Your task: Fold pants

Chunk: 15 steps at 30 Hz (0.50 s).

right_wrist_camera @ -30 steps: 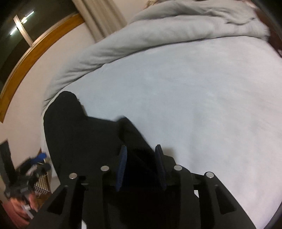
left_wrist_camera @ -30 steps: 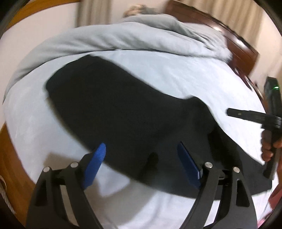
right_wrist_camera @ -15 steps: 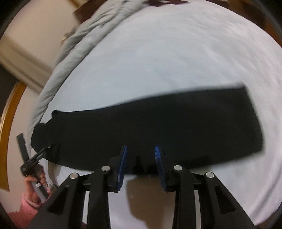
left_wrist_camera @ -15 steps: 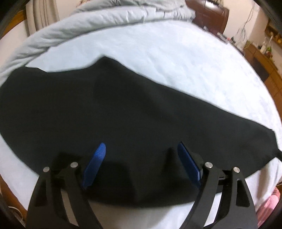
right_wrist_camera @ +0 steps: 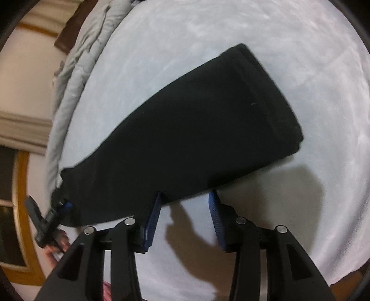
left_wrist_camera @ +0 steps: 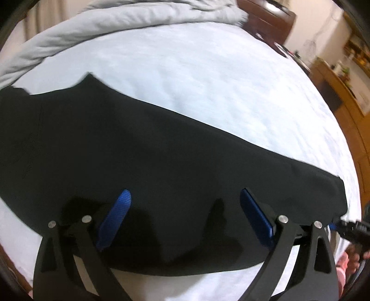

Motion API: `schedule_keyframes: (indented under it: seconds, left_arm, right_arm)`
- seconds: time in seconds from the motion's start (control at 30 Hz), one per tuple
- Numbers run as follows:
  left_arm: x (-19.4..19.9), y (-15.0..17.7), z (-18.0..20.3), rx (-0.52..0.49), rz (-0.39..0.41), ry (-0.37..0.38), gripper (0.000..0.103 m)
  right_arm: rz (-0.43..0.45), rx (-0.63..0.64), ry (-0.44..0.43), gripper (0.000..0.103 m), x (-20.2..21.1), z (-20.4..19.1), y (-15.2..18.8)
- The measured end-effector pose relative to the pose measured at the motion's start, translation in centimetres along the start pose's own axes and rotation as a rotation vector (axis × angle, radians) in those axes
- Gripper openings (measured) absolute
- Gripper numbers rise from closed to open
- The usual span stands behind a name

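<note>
Black pants [left_wrist_camera: 148, 162] laid flat on pale bed sheet [left_wrist_camera: 208, 81], folded lengthwise into one long band, hem or waistband end toward far side in right wrist view [right_wrist_camera: 266, 92]. No deep creases visible; near long edge close to bed's front edge. Left gripper [left_wrist_camera: 185, 215] above the band's near edge, jaws spread wide and opening, blue pads clear of cloth, nothing held. Right gripper [right_wrist_camera: 185, 217] just off the near edge, jaws at moderate gap and opening, nothing between them but bare sheet and shadow. Grey duvet [left_wrist_camera: 127, 16] bunched at far side, apart from garment. Judged risks: pinching only the top layer at next fold, splitting the stacked legs; catching sheet along with fabric; uneven lift by the two hands, skewing the fold; dark cloth masking edges, causing a misplaced grasp.
</note>
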<state>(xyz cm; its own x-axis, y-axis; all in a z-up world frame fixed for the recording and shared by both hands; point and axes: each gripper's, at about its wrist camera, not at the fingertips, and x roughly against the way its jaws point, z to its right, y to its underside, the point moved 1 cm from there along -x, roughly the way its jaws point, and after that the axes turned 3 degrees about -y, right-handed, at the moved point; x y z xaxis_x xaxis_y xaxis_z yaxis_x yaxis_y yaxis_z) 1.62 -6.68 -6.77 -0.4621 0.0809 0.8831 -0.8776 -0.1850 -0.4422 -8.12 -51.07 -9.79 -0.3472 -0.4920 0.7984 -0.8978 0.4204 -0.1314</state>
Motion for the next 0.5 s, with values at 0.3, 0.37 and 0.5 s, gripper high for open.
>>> schedule_keyframes:
  seconds: [0.3, 0.37, 0.5]
  left_arm:
    - [-1.7, 0.8, 1.2, -0.015, -0.037, 0.009, 0.094]
    - [-1.5, 0.6, 0.5, 0.015, -0.043, 0.035, 0.094]
    - [-1.2, 0.4, -0.1, 0.055, -0.045, 0.04, 0.094]
  right_arm:
    - [0.104, -0.139, -0.169, 0.054, -1.4, 2.5, -2.8]
    - [0.135, -0.12, -0.185, 0.047, -1.0, 2.6, -2.9]
    - [0.175, -0.098, -0.243, 0.016, -0.1, 1.7, -3.6]
